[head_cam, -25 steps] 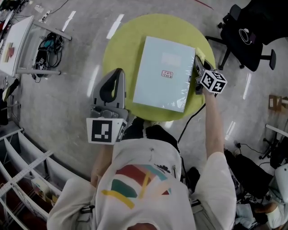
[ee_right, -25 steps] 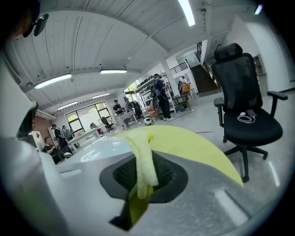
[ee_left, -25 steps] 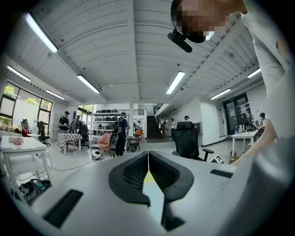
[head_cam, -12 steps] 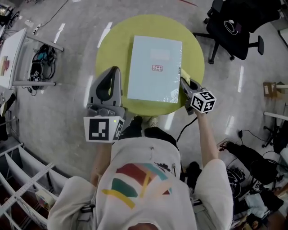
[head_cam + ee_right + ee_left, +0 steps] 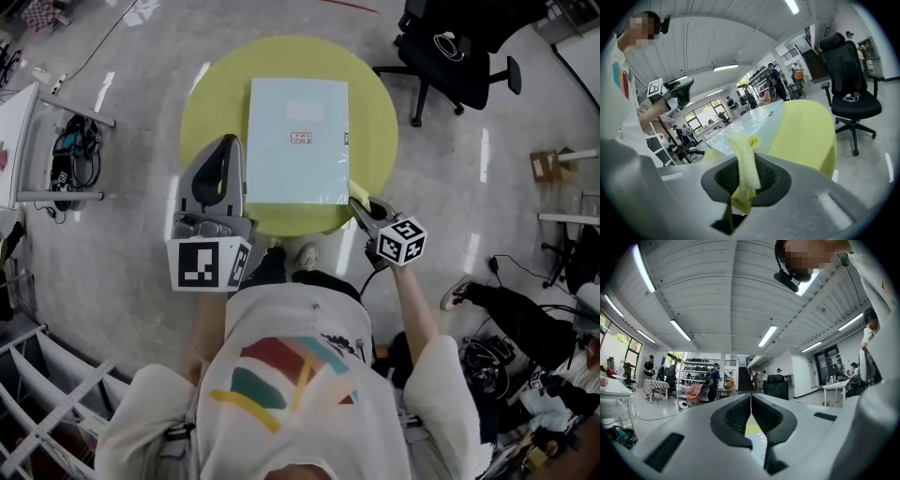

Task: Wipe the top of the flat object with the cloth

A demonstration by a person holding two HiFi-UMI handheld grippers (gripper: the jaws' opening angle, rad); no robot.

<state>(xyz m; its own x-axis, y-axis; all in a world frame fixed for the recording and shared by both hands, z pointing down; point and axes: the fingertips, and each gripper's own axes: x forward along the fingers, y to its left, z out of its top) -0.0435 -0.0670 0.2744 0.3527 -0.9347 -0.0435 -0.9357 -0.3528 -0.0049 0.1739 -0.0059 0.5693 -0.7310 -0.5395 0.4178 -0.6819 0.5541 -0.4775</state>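
The right gripper was held at the near right edge of the table, its jaws pressed on a pale yellow cloth that was pinched upright between them, with a fold drooping over the top. The left gripper was raised at the table's left edge, just beside the flat object, its jaws pressed together with nothing between them.

The table was seen to be round and yellow-green, set on a glossy grey floor on which ceiling lights were reflected. A black office chair was placed beyond the table to the right, and white shelving was seen at the lower left. A large open room with strip lights, desks and several people was shown in the gripper views.

The flat object was laid on the middle of the table, a pale blue-white rectangle wrapped in shiny film, with a small red label near its centre. The cloth was held near the object's near right corner; whether it was touched could not be told.
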